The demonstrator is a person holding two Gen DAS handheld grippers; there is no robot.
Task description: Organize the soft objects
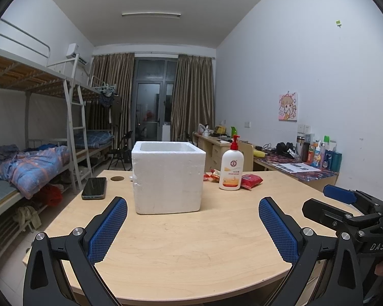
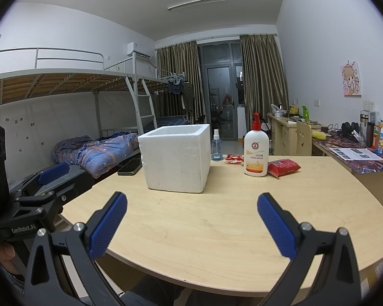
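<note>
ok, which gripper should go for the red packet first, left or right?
Right, probably. The red packet lies right of the lotion bottle and foam box, on the right gripper side. Both grippers are open and empty.

The inside of the foam box ahead of the left gripper cannot be seen past its rim. In the left wrist view the box hides the spray bottle and covers part of the small red packet behind it. The pump bottle overlaps the near end of the red pack; its label print is too small to read. The right gripper is cut off by the picture's right edge in the left view. The phone is partly behind the box in the right view.
</note>
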